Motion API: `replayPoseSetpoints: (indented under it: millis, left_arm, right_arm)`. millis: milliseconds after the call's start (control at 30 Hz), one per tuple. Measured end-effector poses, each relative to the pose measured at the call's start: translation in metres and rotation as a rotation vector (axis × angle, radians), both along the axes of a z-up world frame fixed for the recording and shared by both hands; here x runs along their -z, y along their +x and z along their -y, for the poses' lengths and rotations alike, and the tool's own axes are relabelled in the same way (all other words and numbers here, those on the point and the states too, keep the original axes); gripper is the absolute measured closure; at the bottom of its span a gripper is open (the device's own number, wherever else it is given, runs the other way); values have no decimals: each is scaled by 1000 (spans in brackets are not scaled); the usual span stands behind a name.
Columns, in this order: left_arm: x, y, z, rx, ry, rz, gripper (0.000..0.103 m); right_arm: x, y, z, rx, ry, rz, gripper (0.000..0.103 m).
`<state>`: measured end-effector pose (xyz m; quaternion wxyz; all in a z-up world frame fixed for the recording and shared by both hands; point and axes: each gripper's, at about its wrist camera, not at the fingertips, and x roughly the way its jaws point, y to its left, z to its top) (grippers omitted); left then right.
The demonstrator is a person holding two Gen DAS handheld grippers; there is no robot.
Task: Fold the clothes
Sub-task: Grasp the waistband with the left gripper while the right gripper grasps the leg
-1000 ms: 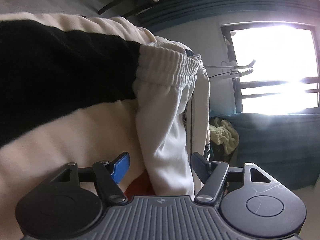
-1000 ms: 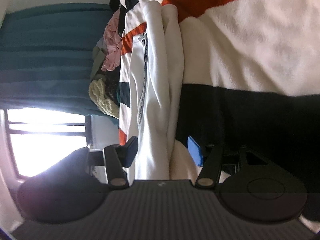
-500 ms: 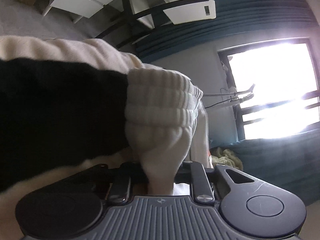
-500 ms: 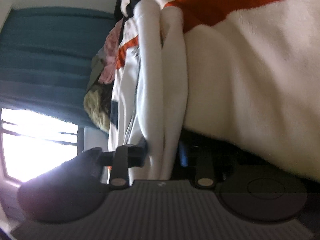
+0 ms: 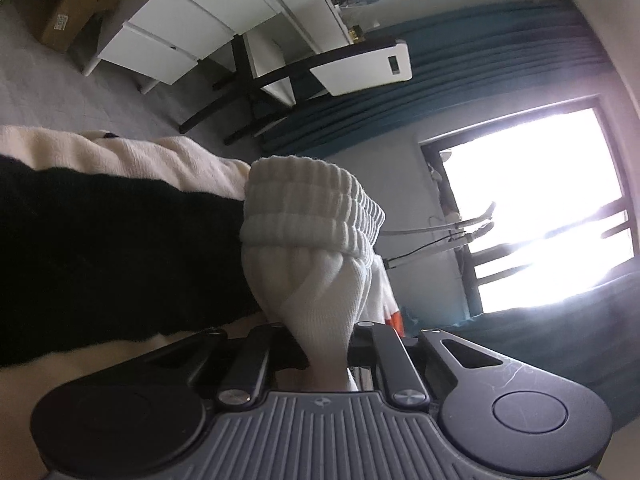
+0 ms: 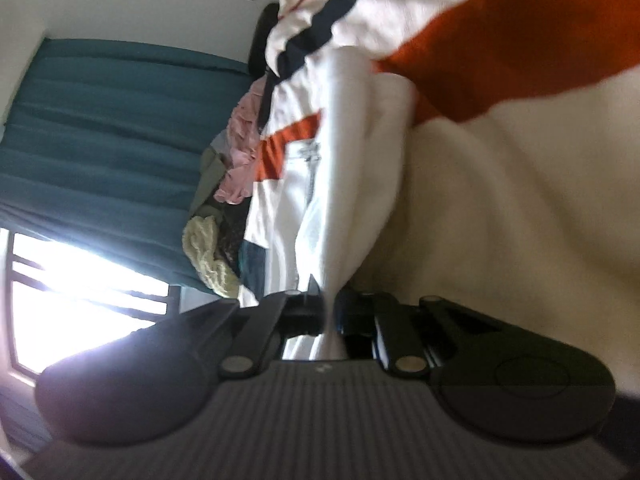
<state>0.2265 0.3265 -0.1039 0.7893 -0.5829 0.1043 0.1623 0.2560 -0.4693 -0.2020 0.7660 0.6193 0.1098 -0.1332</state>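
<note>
A white garment with a ribbed elastic band (image 5: 308, 216) bunches up in front of my left gripper (image 5: 324, 344), which is shut on the cloth just below that band. The same white garment (image 6: 340, 184), with a zip along one side, hangs stretched away from my right gripper (image 6: 330, 312), which is shut on a narrow pinch of its fabric. Both views are rolled sideways. The garment is lifted over a cream, black and orange striped blanket (image 5: 120, 248), the blanket (image 6: 520, 200) filling the right of the right wrist view.
A heap of other clothes, pink (image 6: 240, 152) and pale yellow (image 6: 208, 252), lies by the teal curtain (image 6: 100, 140). White drawers (image 5: 180, 32), a dark-legged chair (image 5: 256, 92) and a cardboard box (image 5: 76, 8) stand on the grey floor. A bright window (image 5: 532, 208) glares.
Both grippers went from open around the white garment to shut on it. They then lifted it off the blanket, and the views swung up toward the room.
</note>
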Motion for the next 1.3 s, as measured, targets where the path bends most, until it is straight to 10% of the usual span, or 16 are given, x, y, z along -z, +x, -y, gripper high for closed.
replayPoseSetpoints:
  millis: [433, 633, 700, 800, 867, 967, 1300]
  left_arm:
    - [-55, -102, -20, -59, 23, 31, 92]
    - [-57, -115, -25, -38, 45, -139, 91]
    - [-57, -118, -25, -31, 49, -187, 86]
    - [-62, -124, -21, 13, 75, -208, 49]
    - [-68, -126, -12, 37, 154, -261, 25]
    - [-82, -133, 12, 39, 291, -347, 21]
    - [-104, -142, 113, 174, 662, -394, 9]
  right_arm:
    - [-33, -101, -8, 7, 27, -35, 94]
    - [-7, -142, -1, 81, 179, -94, 92]
    - [-1, -145, -2, 95, 221, -101, 92]
    - [2, -146, -4, 100, 241, -93, 90]
    - [1, -142, -4, 87, 234, -78, 71]
    - [0, -139, -6, 62, 230, -43, 48]
    - [10, -122, -3, 41, 192, -75, 48]
